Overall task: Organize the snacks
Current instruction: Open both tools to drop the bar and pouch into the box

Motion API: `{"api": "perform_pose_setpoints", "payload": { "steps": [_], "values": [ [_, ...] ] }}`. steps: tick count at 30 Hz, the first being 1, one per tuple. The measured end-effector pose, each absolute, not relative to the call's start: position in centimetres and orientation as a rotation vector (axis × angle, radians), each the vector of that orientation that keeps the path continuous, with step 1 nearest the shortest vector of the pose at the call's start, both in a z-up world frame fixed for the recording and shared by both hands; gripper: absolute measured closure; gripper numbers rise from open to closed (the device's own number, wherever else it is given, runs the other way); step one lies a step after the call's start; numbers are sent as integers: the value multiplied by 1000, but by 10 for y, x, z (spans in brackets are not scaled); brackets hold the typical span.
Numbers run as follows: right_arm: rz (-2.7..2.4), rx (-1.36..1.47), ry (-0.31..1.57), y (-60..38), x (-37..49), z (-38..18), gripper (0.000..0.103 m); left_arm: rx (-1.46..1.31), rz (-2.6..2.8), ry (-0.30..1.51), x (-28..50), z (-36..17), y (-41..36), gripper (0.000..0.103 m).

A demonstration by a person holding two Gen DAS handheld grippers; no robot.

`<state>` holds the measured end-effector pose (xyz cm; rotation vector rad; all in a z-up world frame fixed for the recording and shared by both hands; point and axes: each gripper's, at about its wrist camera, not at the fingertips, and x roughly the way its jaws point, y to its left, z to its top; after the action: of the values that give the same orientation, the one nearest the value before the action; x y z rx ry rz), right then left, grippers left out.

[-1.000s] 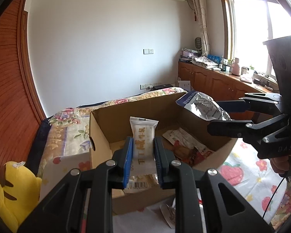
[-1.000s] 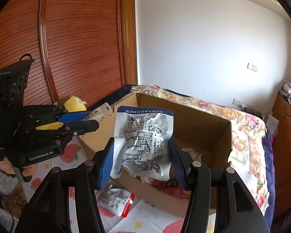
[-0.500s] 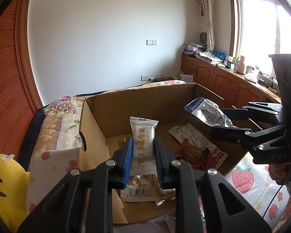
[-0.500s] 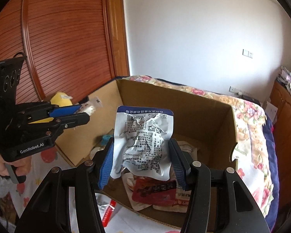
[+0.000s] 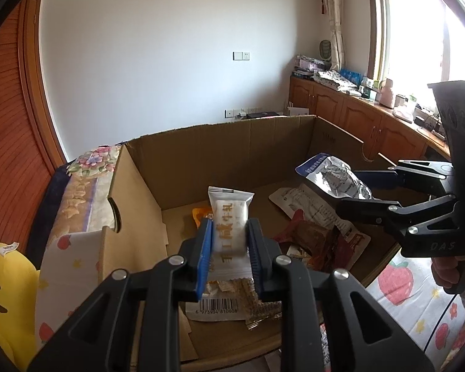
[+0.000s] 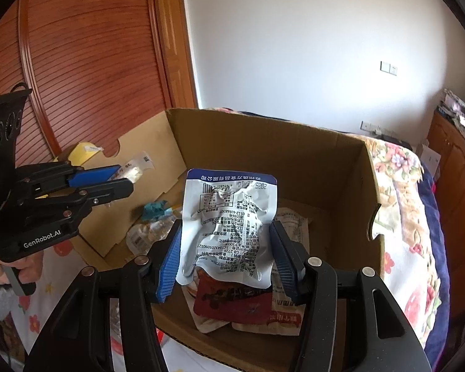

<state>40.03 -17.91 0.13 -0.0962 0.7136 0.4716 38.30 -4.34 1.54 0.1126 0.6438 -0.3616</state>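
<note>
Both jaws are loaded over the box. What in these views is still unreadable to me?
- Box floor near the front wall: left wrist view, hidden by the left gripper and white bar.
- Red packet top: right wrist view, covered by the silver pouch.
- Pouch print: right wrist view, crumpled and too small.

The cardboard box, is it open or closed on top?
Open. The cardboard box has no closed top; packets lie visible on its floor, and a side flap folds outward.
</note>
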Motion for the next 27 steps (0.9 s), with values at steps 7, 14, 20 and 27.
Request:
{"api": "perform_pose_setpoints", "payload": {
  "steps": [7, 14, 20, 27],
  "values": [
    [462, -90, 731, -179, 404, -3, 46, 104, -357, 653, 383, 14, -44, 75],
    [454, -93, 746, -179, 404, -5, 44, 108, -357, 652, 379, 14, -44, 74],
    [456, -82, 751, -181, 401, -3, 40, 116, -358, 638, 364, 21, -43, 74],
    [439, -80, 738, -183, 391, 6, 39, 115, -361, 623, 345, 30, -40, 74]
  ]
}}
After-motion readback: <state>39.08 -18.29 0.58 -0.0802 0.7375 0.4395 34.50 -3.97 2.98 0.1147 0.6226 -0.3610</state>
